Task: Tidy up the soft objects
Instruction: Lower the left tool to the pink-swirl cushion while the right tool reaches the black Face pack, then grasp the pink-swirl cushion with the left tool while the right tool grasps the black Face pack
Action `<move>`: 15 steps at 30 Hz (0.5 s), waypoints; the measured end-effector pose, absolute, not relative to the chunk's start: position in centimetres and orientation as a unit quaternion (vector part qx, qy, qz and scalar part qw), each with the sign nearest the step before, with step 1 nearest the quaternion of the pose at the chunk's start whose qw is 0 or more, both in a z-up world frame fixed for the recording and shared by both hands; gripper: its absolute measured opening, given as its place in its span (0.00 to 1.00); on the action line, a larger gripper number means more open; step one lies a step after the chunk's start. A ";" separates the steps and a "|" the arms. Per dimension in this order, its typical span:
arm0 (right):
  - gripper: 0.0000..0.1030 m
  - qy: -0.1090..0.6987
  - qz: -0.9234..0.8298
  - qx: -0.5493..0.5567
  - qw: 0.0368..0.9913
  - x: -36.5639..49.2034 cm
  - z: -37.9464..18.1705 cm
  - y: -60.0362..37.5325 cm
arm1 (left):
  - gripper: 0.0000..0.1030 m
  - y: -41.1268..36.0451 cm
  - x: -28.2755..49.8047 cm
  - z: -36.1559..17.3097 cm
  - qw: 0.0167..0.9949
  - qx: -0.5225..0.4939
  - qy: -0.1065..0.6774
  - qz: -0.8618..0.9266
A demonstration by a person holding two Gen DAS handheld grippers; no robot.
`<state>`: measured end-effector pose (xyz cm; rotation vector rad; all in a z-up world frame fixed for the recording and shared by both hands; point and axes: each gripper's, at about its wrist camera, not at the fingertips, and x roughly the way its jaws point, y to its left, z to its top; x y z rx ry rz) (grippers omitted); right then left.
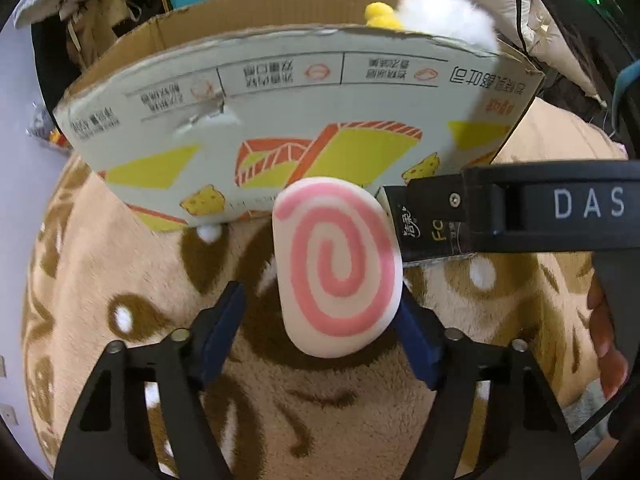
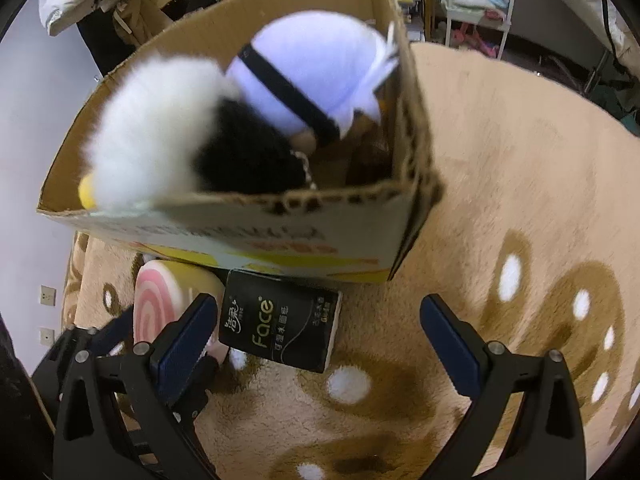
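A white cushion with a pink spiral (image 1: pixel 340 272) lies on the beige rug (image 1: pixel 100 248), right in front of the cardboard box (image 1: pixel 280 100). My left gripper (image 1: pixel 324 320) straddles it; the right pad touches the cushion and a gap shows at the left pad. A black tissue pack (image 2: pixel 280 320) lies beside the cushion (image 2: pixel 160 292), against the box (image 2: pixel 240 204). My right gripper (image 2: pixel 320 328) is open over the pack, its left finger close to the pack's edge. White, black and lavender plush toys (image 2: pixel 312 72) fill the box.
The rug (image 2: pixel 500 160) with brown patches stretches away to the right of the box. A hand (image 1: pixel 604 328) holds the right gripper's black frame. A white rack (image 2: pixel 476 0), bags and clutter stand behind the box, and a pale wall (image 2: pixel 24 140) is on the left.
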<state>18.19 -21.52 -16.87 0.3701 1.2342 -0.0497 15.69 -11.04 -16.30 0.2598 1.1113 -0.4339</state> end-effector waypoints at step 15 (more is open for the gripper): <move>1.00 0.572 -0.016 0.201 0.795 18.8 -17.9 -21.3 | 0.36 -11.2 14.7 -16.9 0.821 0.086 0.521 -0.217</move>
